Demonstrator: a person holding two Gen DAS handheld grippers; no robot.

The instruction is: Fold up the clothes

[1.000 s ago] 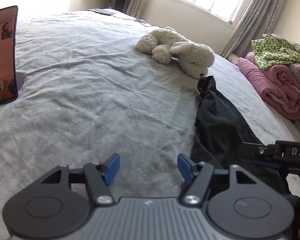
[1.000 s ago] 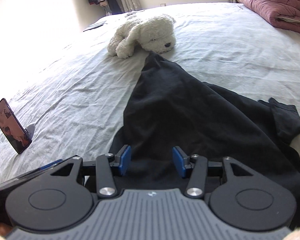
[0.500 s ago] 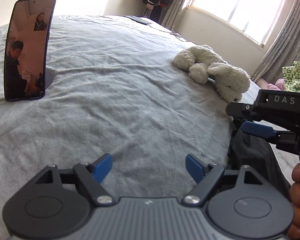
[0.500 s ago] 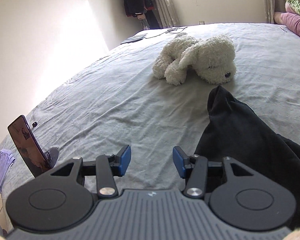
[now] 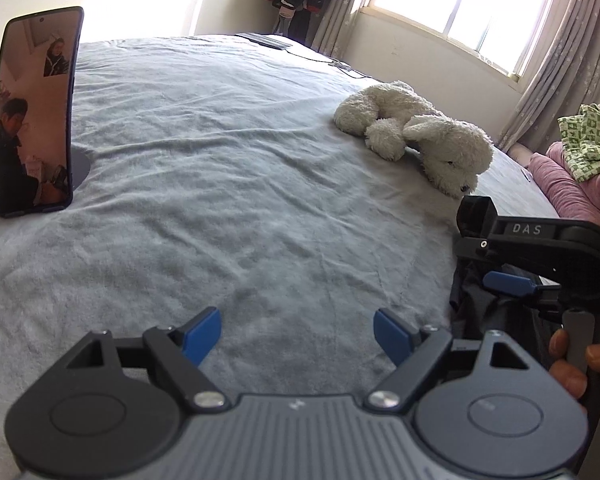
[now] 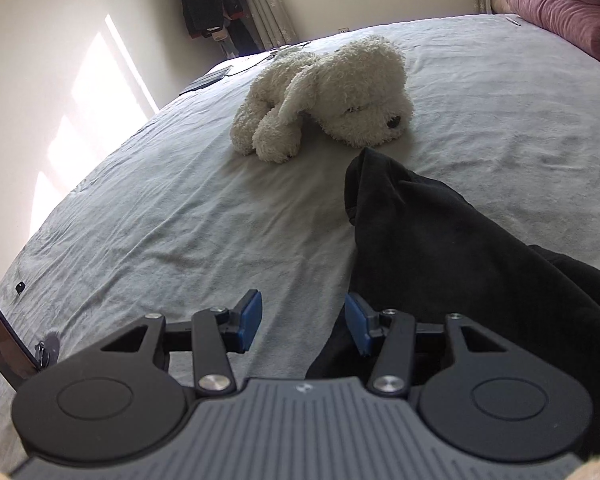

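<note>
Both grippers open (nothing held) — left gripper (image 5: 298,330), right gripper (image 6: 303,322), plush dog (image 6: 332,96) beyond black garment (image 6: 460,248)

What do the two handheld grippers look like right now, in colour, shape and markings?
Both match: the left gripper and right gripper each have a ribbed grey body, two round black discs, black linkage arms with silver pivot screws, and blue pads on the fingers. From the left wrist view, the right gripper's side carries white "DAS" lettering.

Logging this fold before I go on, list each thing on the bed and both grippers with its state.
Black garment: unfolded, rumpled.
Left gripper: open, empty, jaws just widened.
Right gripper: open, at the garment's edge.
Phone: propped upright, screen on.
Plush dog: lying down.
</note>
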